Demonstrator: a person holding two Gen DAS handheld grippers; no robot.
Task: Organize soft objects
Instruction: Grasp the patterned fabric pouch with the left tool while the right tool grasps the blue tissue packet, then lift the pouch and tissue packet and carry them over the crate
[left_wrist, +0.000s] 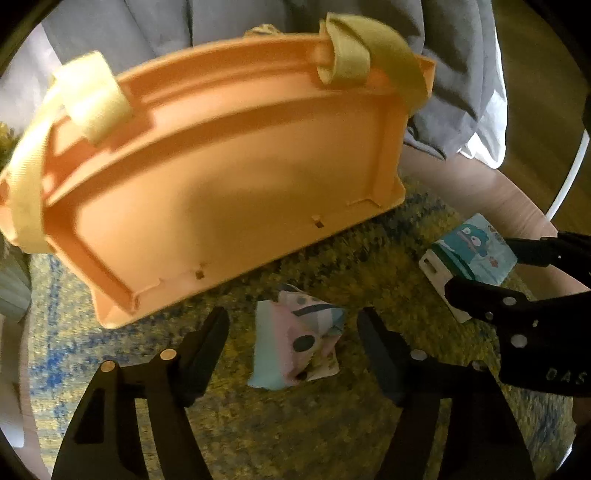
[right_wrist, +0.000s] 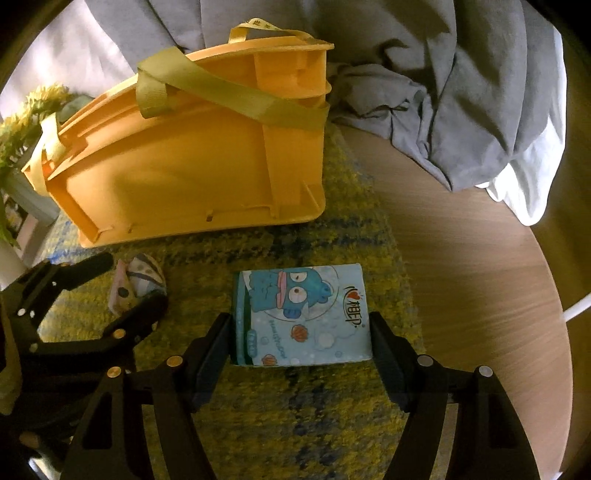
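Right gripper (right_wrist: 301, 336): jaws closed in on the blue tissue pack (right_wrist: 301, 314) (cartoon fish print), one finger on each side of it, both touching. Pack sits just above the yellow-blue rug (right_wrist: 295, 424); can't tell if it's lifted or resting.

Left gripper (left_wrist: 291, 332): jaws wide apart, holding nothing. Pink-and-blue pastel tissue pack (left_wrist: 295, 347) lies on the rug btwn the fingertips, not touched on either side. In the right wrist view the same pack (right_wrist: 138, 286) shows w/ the left gripper's fingers around it.

Orange plastic basket (left_wrist: 229, 177) w/ cream webbing handles (left_wrist: 92, 99) stands on the rug just behind both packs, side wall facing the cameras.

Rug lies on a round wooden worktop (right_wrist: 480, 258). Grey cloth (right_wrist: 443, 92) heaped at the back, near the basket. Green plant (right_wrist: 22, 122) at far left.
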